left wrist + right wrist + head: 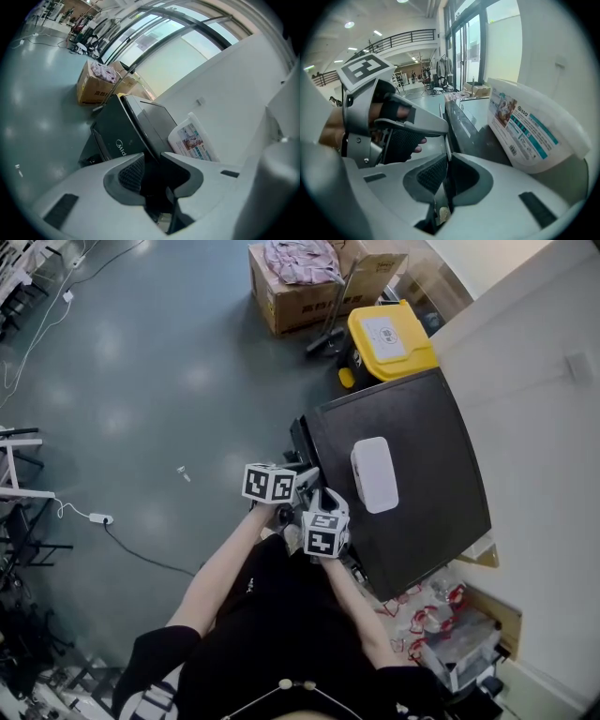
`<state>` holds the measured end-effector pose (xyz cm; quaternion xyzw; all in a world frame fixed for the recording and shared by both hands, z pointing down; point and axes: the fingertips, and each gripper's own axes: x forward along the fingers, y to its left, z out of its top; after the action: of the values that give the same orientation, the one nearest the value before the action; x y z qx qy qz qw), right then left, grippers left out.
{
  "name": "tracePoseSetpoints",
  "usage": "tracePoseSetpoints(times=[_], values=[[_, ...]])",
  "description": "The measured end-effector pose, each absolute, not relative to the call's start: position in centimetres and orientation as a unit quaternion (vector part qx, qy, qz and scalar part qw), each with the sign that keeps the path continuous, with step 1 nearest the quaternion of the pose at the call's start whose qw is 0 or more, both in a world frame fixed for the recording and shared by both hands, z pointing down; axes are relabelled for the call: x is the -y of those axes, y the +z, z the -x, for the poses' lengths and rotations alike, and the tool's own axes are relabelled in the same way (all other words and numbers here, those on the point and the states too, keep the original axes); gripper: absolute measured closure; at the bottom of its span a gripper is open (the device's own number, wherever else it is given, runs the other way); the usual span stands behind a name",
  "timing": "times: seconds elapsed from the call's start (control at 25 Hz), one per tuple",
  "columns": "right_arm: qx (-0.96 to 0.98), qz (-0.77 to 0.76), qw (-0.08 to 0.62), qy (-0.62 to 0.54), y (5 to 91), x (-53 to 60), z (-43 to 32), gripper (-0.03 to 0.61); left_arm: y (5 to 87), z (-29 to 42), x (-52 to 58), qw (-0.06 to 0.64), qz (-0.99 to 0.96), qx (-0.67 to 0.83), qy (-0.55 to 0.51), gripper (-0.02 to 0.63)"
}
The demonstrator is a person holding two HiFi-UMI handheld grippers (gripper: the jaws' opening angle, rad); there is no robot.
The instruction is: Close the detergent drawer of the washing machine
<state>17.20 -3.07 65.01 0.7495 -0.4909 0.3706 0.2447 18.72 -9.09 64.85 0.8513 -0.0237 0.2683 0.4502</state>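
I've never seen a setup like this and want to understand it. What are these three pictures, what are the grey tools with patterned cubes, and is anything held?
There is no robot: a person holds a two-jaw gripper in each hand, and the patterned cubes are part of those tools. The top-down picture comes from a camera on the person's head; the other two come from cameras riding on each gripper, looking along its jaws. The left gripper is open and empty. The right gripper is open only a slit, with nothing gripped. Both face a dark washing machine with a white tub resting on top. Beyond it stand a yellow-lidded bin and a cardboard box with cloth in it.
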Motion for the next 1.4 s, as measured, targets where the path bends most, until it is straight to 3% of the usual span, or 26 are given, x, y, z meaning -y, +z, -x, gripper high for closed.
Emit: tracePoseSetpoints(times=[0.24,0.36,0.44,0.64,0.88,0.96,1.0,1.08,1.24,1.28,1.4], values=[[0.504,-0.742,0.298,0.327,64.1,3.0,-17.6,0.536,65.1,-19.0,9.1,0.453,-0.849,0.017,0.271,0.512],[0.514,-0.736,0.336,0.285,63.3,2.9,-18.3,0.509,65.4,-19.2,9.1,0.454,-0.847,0.024,0.275,0.511],[0.524,-0.717,0.351,0.297,64.0,2.8,-18.4,0.432,65.4,-19.3,9.0,0.458,-0.845,0.026,0.275,0.511],[0.529,-0.707,0.363,0.298,64.5,3.0,-18.8,0.418,65.3,-19.4,8.9,0.460,-0.842,0.025,0.281,0.511],[0.518,-0.729,0.362,0.265,64.4,3.0,-19.4,0.431,65.3,-20.2,8.7,0.475,-0.837,0.035,0.270,0.499],[0.508,-0.738,0.366,0.252,64.3,2.9,-19.6,0.461,65.1,-20.9,8.4,0.489,-0.833,0.042,0.256,0.487],[0.505,-0.740,0.368,0.249,64.3,3.0,-19.7,0.476,65.0,-21.2,8.4,0.494,-0.830,0.049,0.253,0.431],[0.506,-0.739,0.369,0.250,64.4,3.1,-19.8,0.476,65.0,-21.5,8.3,0.482,-0.835,0.057,0.260,0.430],[0.537,-0.735,0.322,0.260,63.5,2.7,-19.8,0.493,63.5,-20.7,8.2,0.458,-0.859,0.023,0.226,0.461],[0.543,-0.745,0.290,0.257,62.4,2.7,-20.1,0.556,62.4,-20.4,8.4,0.445,-0.872,0.017,0.206,0.501],[0.577,-0.767,0.163,0.228,57.1,4.0,-20.7,0.574,56.9,-19.3,10.0,0.366,-0.922,0.012,0.124,0.543]])
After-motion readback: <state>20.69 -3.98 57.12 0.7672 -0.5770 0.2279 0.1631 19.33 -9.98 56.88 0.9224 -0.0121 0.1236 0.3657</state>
